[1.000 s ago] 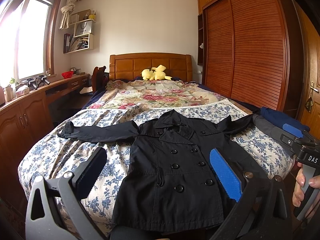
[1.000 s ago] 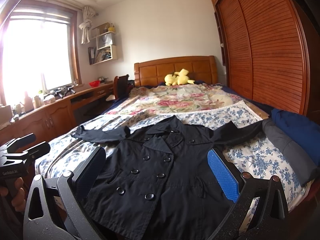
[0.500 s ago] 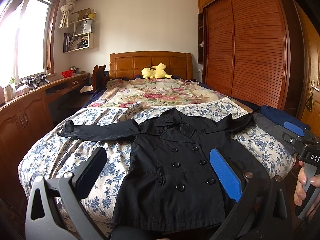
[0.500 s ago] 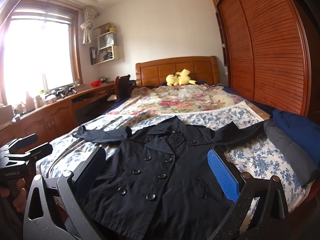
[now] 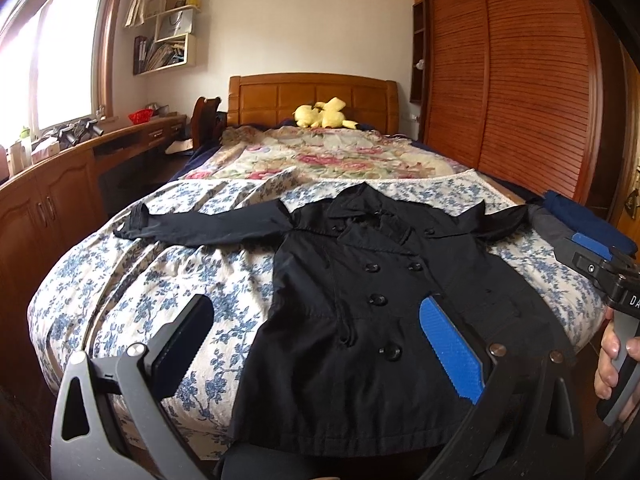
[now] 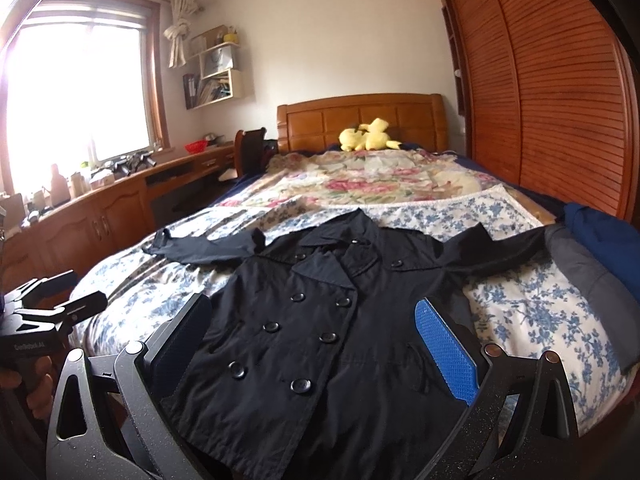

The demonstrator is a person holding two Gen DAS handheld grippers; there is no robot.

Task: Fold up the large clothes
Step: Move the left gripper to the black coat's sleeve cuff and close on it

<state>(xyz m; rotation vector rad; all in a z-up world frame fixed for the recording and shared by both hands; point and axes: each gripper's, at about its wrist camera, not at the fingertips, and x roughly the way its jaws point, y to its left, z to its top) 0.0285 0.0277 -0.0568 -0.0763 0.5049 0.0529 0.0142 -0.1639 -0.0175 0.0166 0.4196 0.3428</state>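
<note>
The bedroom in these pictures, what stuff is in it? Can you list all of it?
coat: one, black, spread flat with the buttons up and sleeves out, on the near end of the bed
quilt: one, white with blue flowers, under the coat
bedspread: one, pink floral, on the far half of the bed
plush toy: one, yellow, by the headboard
headboard: one, brown wood, at the far end of the bed
wardrobe: one, brown slatted doors, right of the bed
folded clothes: a pile, blue and grey, on the bed's right edge
left gripper: one, open, above the coat hem
right gripper: one, open, above the coat hem
</note>
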